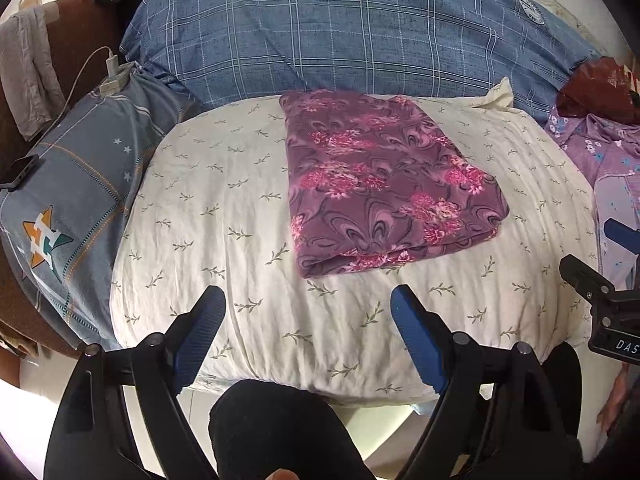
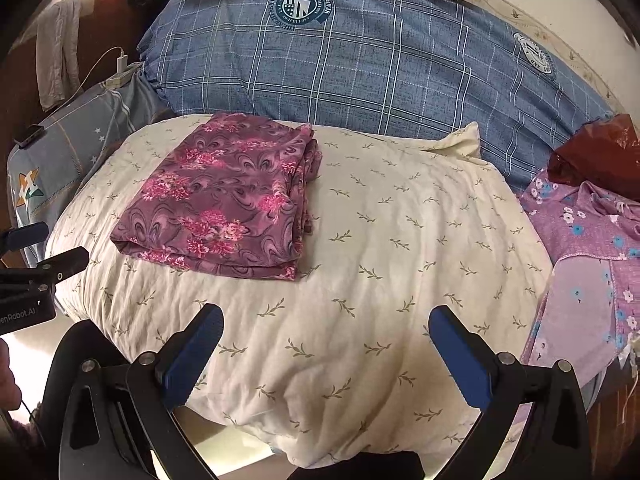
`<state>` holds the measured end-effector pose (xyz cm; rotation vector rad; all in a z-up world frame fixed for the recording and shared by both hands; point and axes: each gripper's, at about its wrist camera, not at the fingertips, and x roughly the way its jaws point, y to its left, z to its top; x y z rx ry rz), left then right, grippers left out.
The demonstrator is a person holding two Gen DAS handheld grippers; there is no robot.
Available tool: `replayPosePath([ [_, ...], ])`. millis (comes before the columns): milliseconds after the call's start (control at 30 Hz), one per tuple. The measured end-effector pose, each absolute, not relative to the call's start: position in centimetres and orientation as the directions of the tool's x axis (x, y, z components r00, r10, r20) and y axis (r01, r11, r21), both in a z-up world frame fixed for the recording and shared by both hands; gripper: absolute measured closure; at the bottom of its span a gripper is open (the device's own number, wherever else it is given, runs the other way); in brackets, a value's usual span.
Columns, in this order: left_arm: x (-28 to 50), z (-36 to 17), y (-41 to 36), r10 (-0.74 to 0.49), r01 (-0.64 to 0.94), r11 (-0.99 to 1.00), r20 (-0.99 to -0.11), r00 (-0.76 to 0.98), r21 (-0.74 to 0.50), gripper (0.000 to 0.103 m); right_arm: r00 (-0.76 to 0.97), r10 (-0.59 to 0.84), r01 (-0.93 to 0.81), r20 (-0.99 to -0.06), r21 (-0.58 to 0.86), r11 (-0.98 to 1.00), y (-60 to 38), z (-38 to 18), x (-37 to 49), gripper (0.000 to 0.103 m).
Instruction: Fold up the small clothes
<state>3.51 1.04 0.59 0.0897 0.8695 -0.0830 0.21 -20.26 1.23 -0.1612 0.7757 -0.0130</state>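
both your grippers, left gripper (image 1: 308, 304) and right gripper (image 2: 326, 324), hang wide apart, holding nothing; one folded purple cloth (image 2: 224, 196) rests on one cream pillow (image 2: 360, 280).

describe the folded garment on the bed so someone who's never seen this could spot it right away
Start at the cream leaf-print bedcover in front of the big blue plaid duvet. On it lies the folded plum-purple cloth with pink flower clusters, a neat flat rectangle. The lilac garment with small blue and white flowers at the right edge is paler and lies unfolded.
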Motion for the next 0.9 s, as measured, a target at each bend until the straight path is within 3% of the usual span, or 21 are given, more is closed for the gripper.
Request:
replayPosePath([
  [633, 4.0, -0.5, -0.2, -0.067, 0.151, 0.988, -0.790, 0.610, 0.033, 0.018, 0.700, -0.077, -0.024, -0.710, -0.132, 0.991, -21.8, 0.9, 1.4, 0.000],
  [900, 3.9, -1.3, -0.5, -0.085, 0.190, 0.981, -0.809, 0.582, 0.034, 0.018, 0.678, -0.050, -0.095, -0.733, -0.155, 0.983, -21.0, 0.4, 1.8, 0.000],
])
